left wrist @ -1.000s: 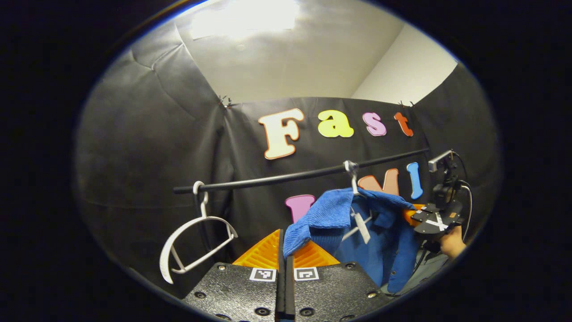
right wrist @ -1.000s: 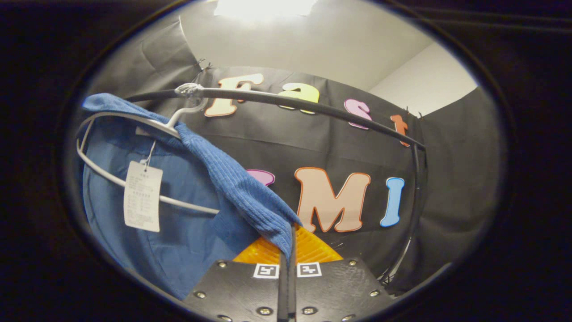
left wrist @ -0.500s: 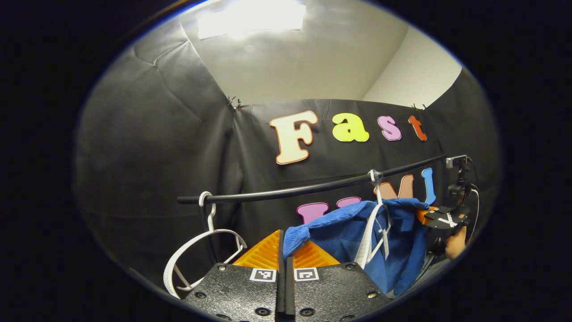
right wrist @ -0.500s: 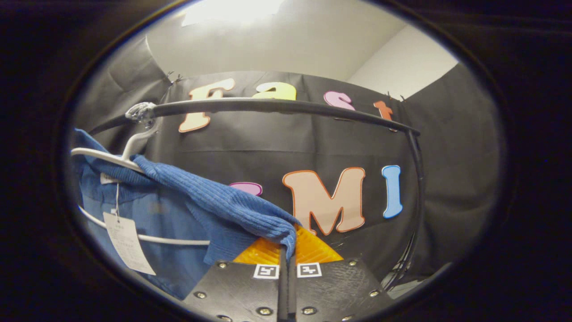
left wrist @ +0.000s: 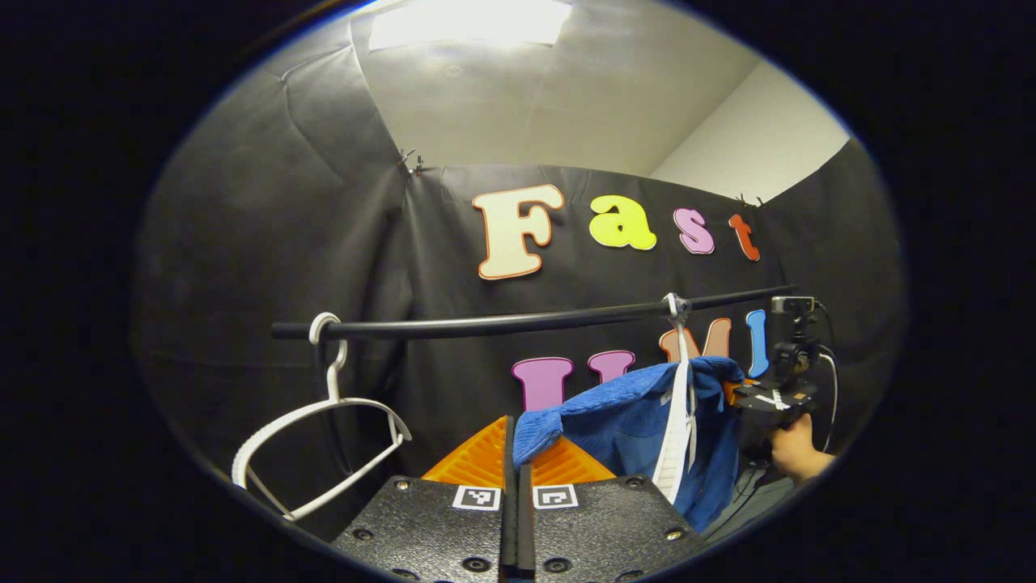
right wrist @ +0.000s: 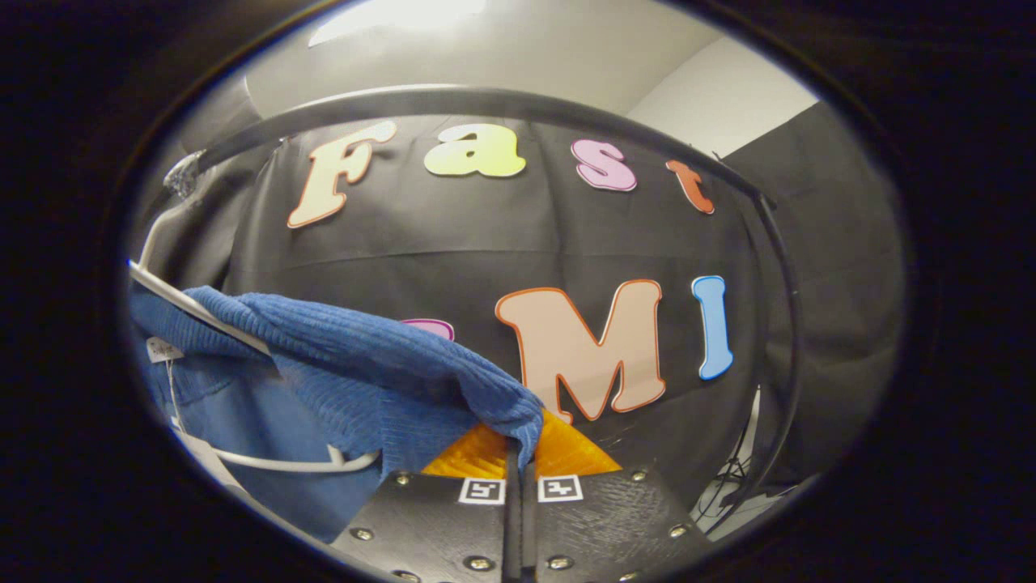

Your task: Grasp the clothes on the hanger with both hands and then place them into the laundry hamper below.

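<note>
The left gripper (left wrist: 515,441) was clamped on one shoulder edge of the blue garment (left wrist: 631,417), and the right gripper (right wrist: 518,444) pinched its other shoulder. The garment still draped the white hanger (left wrist: 676,429) hooked near the right end of the black rail (left wrist: 502,324); an empty hanger (left wrist: 320,441) hung at the rail's left end.

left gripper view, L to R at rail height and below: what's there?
empty white hanger → left gripper pinching the blue garment → second white hanger in the garment → right gripper → hand
</note>
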Demonstrator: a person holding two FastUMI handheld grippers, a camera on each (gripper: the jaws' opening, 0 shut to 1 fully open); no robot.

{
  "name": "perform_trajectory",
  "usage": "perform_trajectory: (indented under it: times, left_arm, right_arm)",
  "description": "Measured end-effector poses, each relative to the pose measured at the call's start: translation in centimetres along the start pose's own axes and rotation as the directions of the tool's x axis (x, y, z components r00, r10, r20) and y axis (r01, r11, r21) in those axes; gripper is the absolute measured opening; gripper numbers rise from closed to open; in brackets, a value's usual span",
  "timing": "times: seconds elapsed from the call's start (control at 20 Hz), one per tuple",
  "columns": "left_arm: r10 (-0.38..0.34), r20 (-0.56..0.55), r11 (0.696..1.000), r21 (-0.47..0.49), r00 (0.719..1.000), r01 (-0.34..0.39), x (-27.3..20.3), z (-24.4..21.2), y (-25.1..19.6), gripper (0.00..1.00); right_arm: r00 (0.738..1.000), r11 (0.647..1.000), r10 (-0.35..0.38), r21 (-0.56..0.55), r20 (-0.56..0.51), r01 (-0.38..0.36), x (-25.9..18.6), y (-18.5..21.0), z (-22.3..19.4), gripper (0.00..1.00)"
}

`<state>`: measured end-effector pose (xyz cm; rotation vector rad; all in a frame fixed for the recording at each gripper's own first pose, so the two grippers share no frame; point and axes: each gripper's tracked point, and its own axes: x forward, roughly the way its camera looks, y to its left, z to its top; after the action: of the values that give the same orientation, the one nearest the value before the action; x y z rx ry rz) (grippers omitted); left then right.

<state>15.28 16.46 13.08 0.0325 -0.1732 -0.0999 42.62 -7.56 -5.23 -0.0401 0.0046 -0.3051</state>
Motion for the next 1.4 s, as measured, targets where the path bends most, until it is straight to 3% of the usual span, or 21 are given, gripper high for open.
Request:
perform_trajectory:
  times: [0.2, 0.55, 0.8, 1.05, 1.25, 1.4]
  left_arm:
    - [-0.026, -0.048, 1.0, -0.006, 0.999, 0.026, 0.7, -2.6, 0.3, 0.0]
    - [-0.039, -0.141, 0.997, -0.075, 0.989, 0.029, 1.3, -7.9, 0.8, 0.0]
    - [0.013, -0.128, 0.997, -0.078, 0.992, -0.023, 1.0, -8.3, 2.1, 0.0]
    - [0.023, -0.167, 0.996, -0.084, 0.986, -0.037, 0.3, -11.4, 1.2, 0.0]
    - [-0.023, -0.265, 0.99, -0.141, 0.964, -0.015, -0.9, -15.6, -0.9, 0.0]
    - [0.011, -0.255, 0.991, -0.123, 0.967, -0.044, -0.8, -16.1, -0.6, 0.01]
  right_arm:
    - [0.995, 0.998, 0.046, -0.033, -0.089, -0.049, 1.9, 1.3, -3.8, 0.01]
    - [0.977, 0.999, 0.003, -0.046, -0.214, -0.013, 1.3, 0.3, -11.2, 0.01]
    - [0.981, 0.999, 0.021, -0.033, -0.191, -0.028, -1.9, 1.5, -11.0, 0.01]
    - [0.977, 0.999, 0.054, 0.017, -0.205, -0.052, -5.8, 2.4, -12.0, 0.01]
    - [0.97, 0.993, 0.103, 0.086, -0.22, -0.086, -9.1, 3.1, -13.5, 0.0]
    - [0.968, 0.992, 0.112, 0.086, -0.225, -0.094, -10.5, 3.2, -13.2, 0.01]
